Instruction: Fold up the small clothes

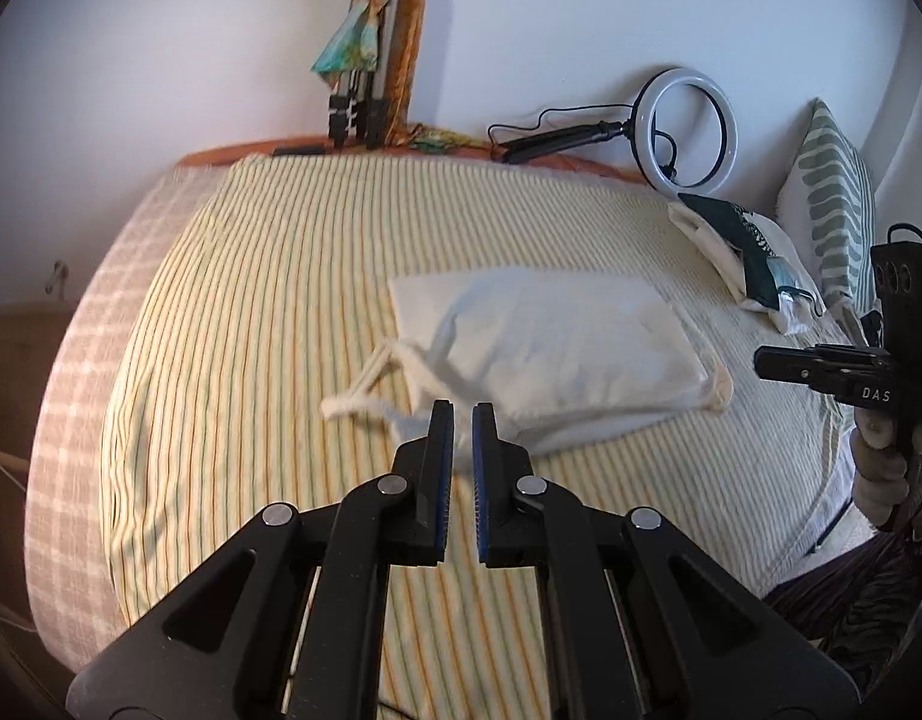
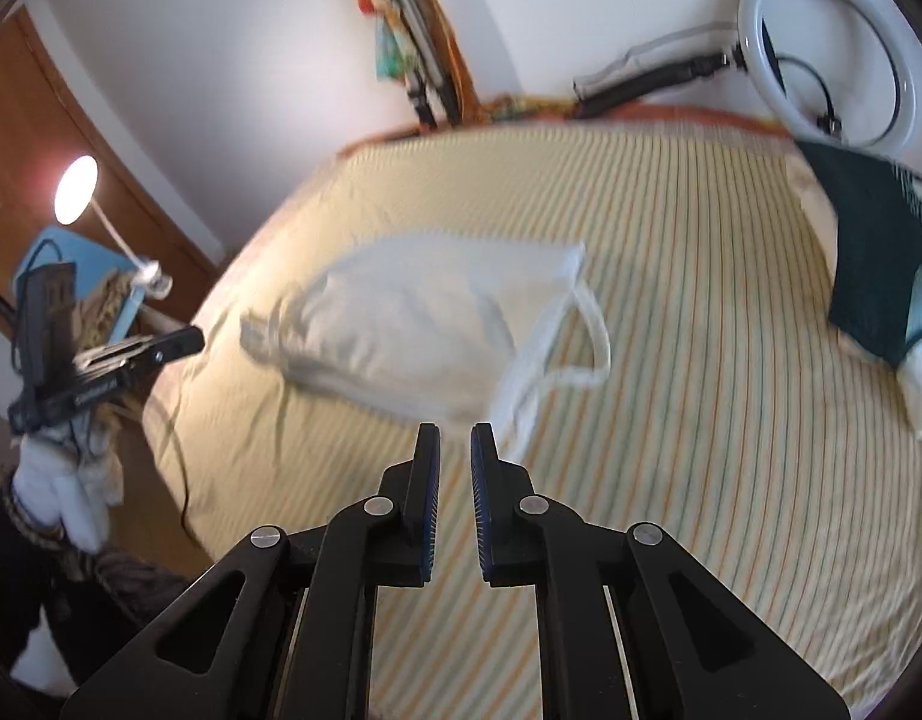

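Left wrist view shows the left gripper [image 1: 462, 411] with its jaws together and nothing between them, just before a folded white cloth [image 1: 551, 342] with loose strings that lies mid-bed on the striped sheet [image 1: 269, 276]. Right gripper [image 2: 455, 433] hangs over the sheet by the cloth's near edge, jaws slightly apart and empty. Other folded clothes [image 1: 755, 258] sit toward the bed's far right corner.

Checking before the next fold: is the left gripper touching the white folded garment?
Apart. In the left wrist view, the left gripper is empty, and striped bedsheet shows between its fingertips and the white folded garment.
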The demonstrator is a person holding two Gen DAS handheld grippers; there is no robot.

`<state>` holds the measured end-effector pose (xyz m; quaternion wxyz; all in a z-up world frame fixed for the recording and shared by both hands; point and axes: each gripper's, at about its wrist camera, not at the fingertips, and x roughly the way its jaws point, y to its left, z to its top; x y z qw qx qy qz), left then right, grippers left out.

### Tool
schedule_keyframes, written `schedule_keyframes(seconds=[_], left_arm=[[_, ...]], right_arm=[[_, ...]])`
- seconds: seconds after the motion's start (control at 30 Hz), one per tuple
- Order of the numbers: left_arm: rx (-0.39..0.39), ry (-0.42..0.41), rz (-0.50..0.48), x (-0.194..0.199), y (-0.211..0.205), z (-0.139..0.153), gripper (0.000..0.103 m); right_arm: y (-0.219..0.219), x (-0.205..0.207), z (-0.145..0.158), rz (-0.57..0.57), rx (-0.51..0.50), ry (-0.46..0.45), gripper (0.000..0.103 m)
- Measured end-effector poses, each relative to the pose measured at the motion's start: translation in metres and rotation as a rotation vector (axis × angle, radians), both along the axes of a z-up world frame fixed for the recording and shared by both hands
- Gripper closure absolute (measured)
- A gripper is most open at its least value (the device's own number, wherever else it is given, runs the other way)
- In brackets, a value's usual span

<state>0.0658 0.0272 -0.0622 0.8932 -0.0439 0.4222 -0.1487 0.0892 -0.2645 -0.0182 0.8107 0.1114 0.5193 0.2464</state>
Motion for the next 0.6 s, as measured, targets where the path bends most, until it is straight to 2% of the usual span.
schedule_keyframes(seconds=[0.13,0.23,0.33,0.5,0.6], left_arm=[[-0.022,0.049,-0.013,0.035,-0.015,-0.005,0.101],[0.008,0.087,-0.026,0.061,-0.027,-0.015,0.101],[0.007,0.201,-0.036,0.081,-0.029,-0.035,0.101],[0.009,0.262,-0.046,0.057,-0.021,-0.055,0.101],[0.070,0.258,-0.081,0.029,-0.021,-0.063,0.101]], right_arm=[[0.015,0.024,-0.013,-0.006,0.000,0.032,0.094],[0.029,0.033,-0.023,0.000,-0.044,0.049,0.094],[0.034,0.037,-0.033,0.017,-0.066,0.091,0.094],[0.035,0.022,-0.039,0.088,-0.129,0.104,0.094],[0.029,0.008,-0.044,0.120,-0.153,0.116,0.094]])
